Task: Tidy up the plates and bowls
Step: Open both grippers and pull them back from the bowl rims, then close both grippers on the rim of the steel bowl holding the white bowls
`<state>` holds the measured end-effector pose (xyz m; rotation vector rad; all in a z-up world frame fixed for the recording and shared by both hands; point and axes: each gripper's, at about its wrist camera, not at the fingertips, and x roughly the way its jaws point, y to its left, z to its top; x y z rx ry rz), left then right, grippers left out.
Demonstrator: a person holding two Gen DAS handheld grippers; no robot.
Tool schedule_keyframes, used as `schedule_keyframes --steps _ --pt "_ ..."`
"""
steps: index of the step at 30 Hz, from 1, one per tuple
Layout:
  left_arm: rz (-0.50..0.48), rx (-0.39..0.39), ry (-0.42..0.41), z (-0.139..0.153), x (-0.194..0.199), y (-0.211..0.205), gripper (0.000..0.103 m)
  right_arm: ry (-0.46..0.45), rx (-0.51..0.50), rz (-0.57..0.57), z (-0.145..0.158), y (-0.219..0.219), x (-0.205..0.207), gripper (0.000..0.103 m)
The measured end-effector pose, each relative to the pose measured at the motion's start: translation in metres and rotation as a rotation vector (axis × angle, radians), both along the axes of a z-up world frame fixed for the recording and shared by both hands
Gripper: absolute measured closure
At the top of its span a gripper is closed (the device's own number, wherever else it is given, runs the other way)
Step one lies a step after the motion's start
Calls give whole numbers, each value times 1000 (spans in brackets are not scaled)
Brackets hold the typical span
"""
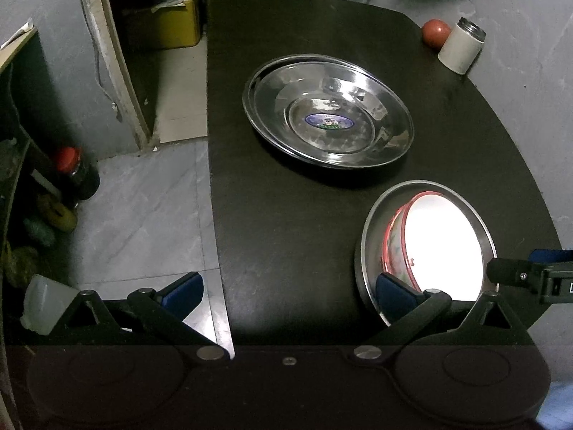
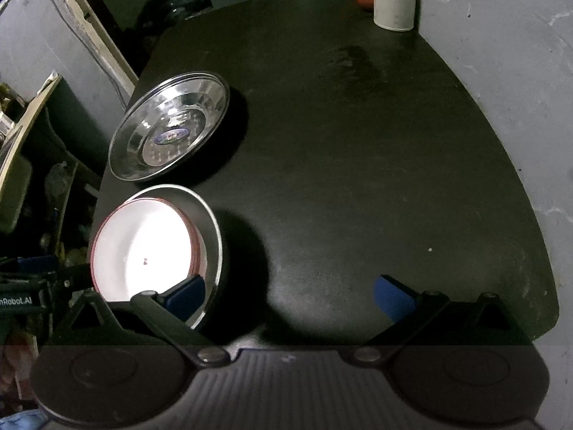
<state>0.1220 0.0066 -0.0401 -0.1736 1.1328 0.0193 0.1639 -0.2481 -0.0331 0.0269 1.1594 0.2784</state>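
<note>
Both your left tongs [image 1: 288, 295] and right tongs [image 2: 288, 295] hang released over the black tabletop [image 2: 358, 143], sorting apparently finished: the white red-rimmed bowl [image 2: 143, 251] nests in a steel bowl [image 2: 211, 222], beside stacked shiny steel plates [image 1: 327, 111].

Bowl [image 1: 444, 247] inside steel bowl [image 1: 372, 229], stacked plates [image 1: 327, 111] behind, canister [image 1: 460, 48] beside tomato [image 1: 435, 34] farther back

Tomato [image 1: 435, 33] beside white canister [image 1: 461, 50]; black table [image 1: 286, 243]
</note>
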Motion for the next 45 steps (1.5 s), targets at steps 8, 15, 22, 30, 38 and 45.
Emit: schedule_keyframes --steps 8,15,22,30,38,45 --pt "-43 66 3 0 6 -10 1 9 -14 22 -4 3 3 0" --pt "-81 127 -13 3 5 -17 2 14 -51 66 -8 13 3 0" --pt "-106 121 -19 4 4 -19 12 10 -31 78 -7 12 1 7" --pt "-131 43 -32 6 3 -20 43 -1 22 109 -2 13 -4 25" --pt "-146 -50 -56 6 3 -20 76 -2 99 165 1 15 -7 55" --pt "-163 -87 -64 6 4 -22 92 -4 142 219 3 20 -9 78"
